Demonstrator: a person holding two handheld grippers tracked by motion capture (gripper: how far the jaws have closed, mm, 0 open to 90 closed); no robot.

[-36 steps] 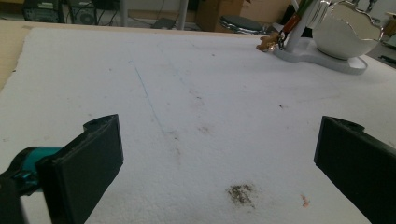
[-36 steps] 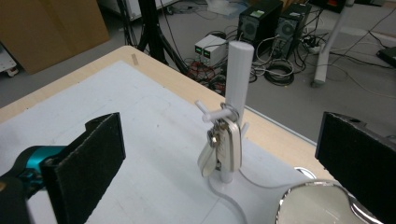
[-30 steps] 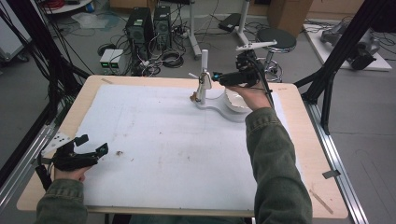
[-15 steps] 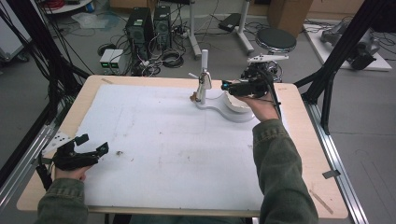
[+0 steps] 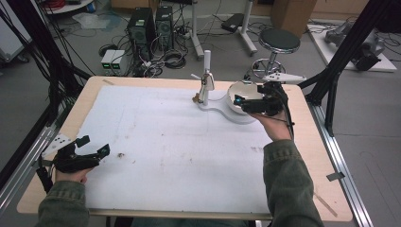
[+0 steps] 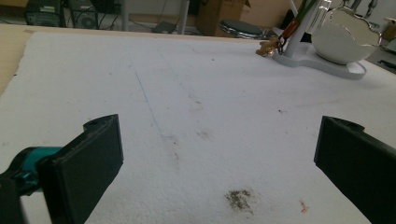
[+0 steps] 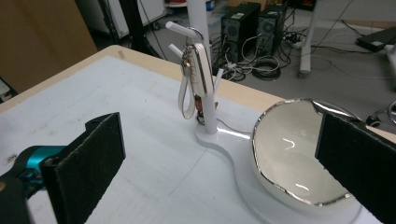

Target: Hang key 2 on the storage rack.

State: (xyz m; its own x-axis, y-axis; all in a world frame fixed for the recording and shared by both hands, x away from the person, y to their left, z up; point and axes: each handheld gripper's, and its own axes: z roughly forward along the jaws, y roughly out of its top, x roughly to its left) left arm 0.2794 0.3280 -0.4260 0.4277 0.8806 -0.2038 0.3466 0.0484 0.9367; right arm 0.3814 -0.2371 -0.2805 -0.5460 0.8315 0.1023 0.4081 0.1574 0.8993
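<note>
Hovering over the white bowl, right tool gapes wide (empty); left tool likewise.

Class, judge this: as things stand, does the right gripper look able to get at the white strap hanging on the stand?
Probably yes. The right gripper is open beside the bowl, and nothing stands between it and the strap on the stand.

The right gripper has drawn back rightward over the bowl.
</note>
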